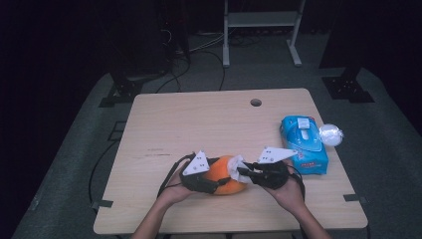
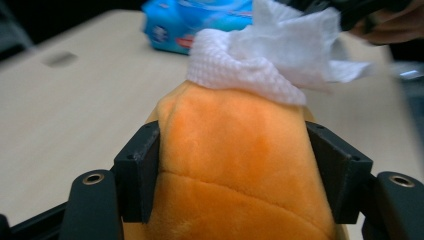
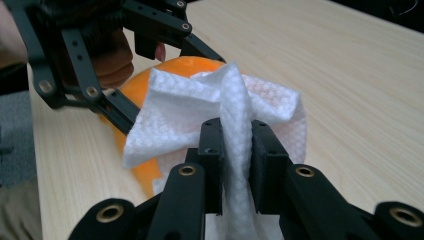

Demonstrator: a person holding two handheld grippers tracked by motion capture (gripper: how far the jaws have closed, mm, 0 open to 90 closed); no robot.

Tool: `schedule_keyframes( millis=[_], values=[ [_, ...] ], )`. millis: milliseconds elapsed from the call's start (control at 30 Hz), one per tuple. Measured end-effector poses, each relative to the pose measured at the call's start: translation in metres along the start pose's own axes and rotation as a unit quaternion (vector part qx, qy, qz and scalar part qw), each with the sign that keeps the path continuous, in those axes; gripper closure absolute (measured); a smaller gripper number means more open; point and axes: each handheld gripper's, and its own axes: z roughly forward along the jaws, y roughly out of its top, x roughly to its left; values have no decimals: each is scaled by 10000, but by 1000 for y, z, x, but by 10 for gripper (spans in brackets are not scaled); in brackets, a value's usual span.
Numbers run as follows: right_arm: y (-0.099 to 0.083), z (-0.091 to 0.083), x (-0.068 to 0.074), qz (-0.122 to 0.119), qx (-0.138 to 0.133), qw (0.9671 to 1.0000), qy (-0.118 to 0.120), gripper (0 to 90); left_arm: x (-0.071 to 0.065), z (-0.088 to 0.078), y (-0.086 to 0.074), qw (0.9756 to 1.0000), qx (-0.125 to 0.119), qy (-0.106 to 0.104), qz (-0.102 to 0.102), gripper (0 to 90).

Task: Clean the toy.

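An orange plush toy (image 1: 225,175) lies near the front edge of the wooden table (image 1: 199,124). My left gripper (image 1: 217,173) is shut on it; in the left gripper view both pads press into the sides of the plush toy (image 2: 235,160). A crumpled white wipe (image 1: 237,163) rests against the toy's right end. My right gripper (image 1: 240,172) is shut on this wipe, and in the right gripper view the wipe (image 3: 235,110) is pinched upright in the right gripper (image 3: 236,145). Behind it show the orange toy (image 3: 137,87) and the left gripper's fingers (image 3: 165,25).
A blue pack of wet wipes (image 1: 304,144) lies at the table's right side, with a whitish round wad (image 1: 330,134) just beyond it at the edge. A cable hole (image 1: 256,102) sits at the far middle. A metal stand (image 1: 261,20) is on the floor behind.
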Motion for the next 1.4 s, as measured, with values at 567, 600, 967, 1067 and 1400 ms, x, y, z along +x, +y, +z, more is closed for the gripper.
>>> schedule_keyframes(
  millis=[567, 600, 967, 1067, 1400],
  values=[
    [-23, 13, -25, 638, 172, 9978, 92, 765, 18, -12, -34, 9962, 106, -396, -770, 181],
    [-20, 13, -22, 597, 85, 9981, 148, 764, 18, -11, -35, 9963, 101, -401, -757, 180],
    [-34, 18, -31, 799, 445, 9958, 15, 765, 17, -11, -34, 9960, 98, -396, -797, 180],
    [-23, 12, -25, 717, 71, 9973, 116, 765, 16, -9, -34, 9963, 81, -422, -747, 179],
    [-29, 18, -25, 760, 350, 9963, 206, 763, 18, -9, -34, 9959, 56, -416, -804, 175]
  ],
)
